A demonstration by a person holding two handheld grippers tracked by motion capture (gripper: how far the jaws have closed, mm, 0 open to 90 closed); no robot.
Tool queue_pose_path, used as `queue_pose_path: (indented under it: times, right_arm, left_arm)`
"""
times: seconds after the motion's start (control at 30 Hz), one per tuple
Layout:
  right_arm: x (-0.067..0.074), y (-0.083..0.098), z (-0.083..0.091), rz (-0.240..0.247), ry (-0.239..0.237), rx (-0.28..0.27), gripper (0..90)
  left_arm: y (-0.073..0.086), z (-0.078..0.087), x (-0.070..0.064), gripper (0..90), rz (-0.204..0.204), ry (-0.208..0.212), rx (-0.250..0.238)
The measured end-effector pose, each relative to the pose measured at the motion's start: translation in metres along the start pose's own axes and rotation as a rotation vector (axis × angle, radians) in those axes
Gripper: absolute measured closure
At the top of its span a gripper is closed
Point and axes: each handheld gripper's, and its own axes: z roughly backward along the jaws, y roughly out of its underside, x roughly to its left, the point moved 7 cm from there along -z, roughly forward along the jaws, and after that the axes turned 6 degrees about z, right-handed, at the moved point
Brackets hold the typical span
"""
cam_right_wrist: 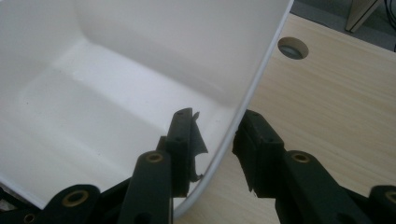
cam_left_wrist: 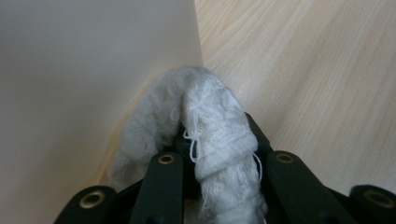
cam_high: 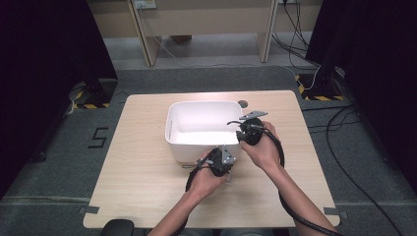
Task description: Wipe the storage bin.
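A white plastic tub (cam_high: pixel 173 142) stands in the middle of the wooden table (cam_high: pixel 137 172). My left gripper (cam_high: pixel 220 160) is at the tub's near outer wall (cam_left_wrist: pixel 84 70), low by the tabletop. In the left gripper view, the left gripper (cam_left_wrist: pixel 215 133) is shut on a bunched white cloth (cam_left_wrist: pixel 210 102) that presses against that wall. My right gripper (cam_high: pixel 250 132) sits at the tub's near right corner. Seen in the right gripper view, the right gripper (cam_right_wrist: pixel 218 114) straddles the tub's rim (cam_right_wrist: pixel 261 70), one jaw inside and one outside, closed on the wall. The tub's inside looks bare.
A round cable hole (cam_high: pixel 243 103) lies in the tabletop just behind the tub's right side and appears as the hole (cam_right_wrist: pixel 293 47) past the rim. Cables trail from both grippers toward the table's near edge. Desk legs and floor cables lie beyond the table.
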Motion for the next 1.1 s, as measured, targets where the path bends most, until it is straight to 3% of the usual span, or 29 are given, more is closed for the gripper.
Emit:
queue_pose_path:
  times: [0.33, 0.73, 1.1]
  right_arm:
    - [0.0, 0.0, 0.0, -0.013, 0.001, -0.002, 67.4]
    - [0.001, 0.0, 0.001, -0.025, 0.001, 0.0, 67.6]
    - [0.001, 0.0, 0.001, -0.043, -0.011, -0.001, 67.8]
  left_arm:
    - [-0.014, 0.008, -0.003, 74.4, 0.012, 0.0, -0.021]
    - [-0.032, 0.026, -0.005, 74.3, -0.002, -0.007, -0.065]
    - [-0.043, 0.029, -0.009, 74.0, -0.018, -0.004, -0.084]
